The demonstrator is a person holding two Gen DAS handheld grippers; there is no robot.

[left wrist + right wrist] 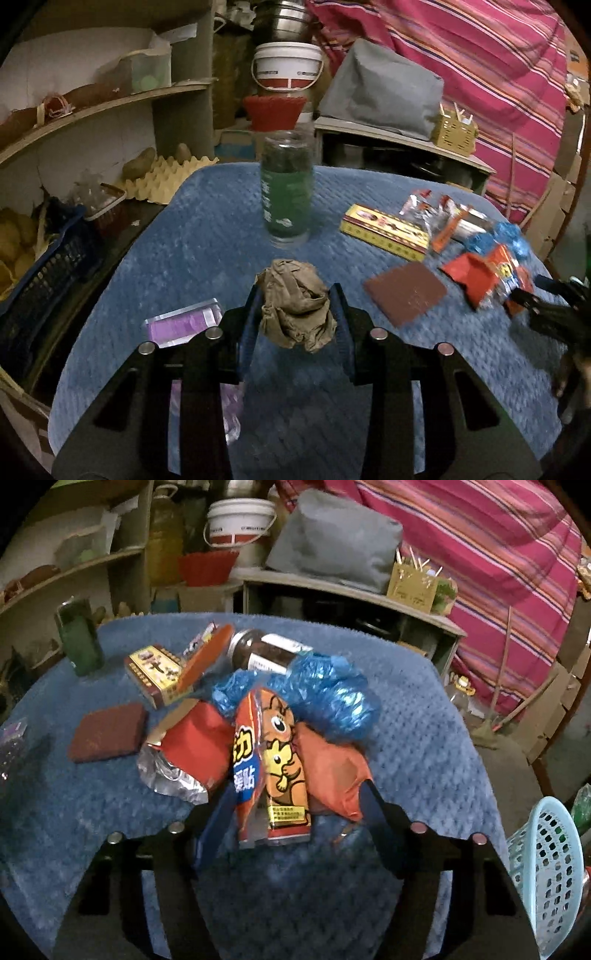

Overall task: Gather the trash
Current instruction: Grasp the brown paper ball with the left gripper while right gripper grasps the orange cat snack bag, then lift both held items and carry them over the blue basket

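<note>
In the left wrist view, the left gripper sits low centre of the frame with its jaws drawn in against a crumpled brown paper wad, which bulges out above and below the blue pads; the wad appears pinched, though whether it is lifted off the blue cloth cannot be told. Above it, mid-frame, stands a green glass jar, upright and well apart. To the right lie a yellow box, a flat brown pad and a heap of wrappers, with the right gripper reaching in at the right edge. In the right wrist view, that gripper occupies the lower centre, jaws part-closed on either side of an orange cartoon packet, likely gripping it; its hold looks loose, since the packet stands tilted. A torn red foil wrapper lies left of it, a blue plastic bag above. The pale blue basket at the lower right edge is probably where the trash goes, being within easy reach.
</note>
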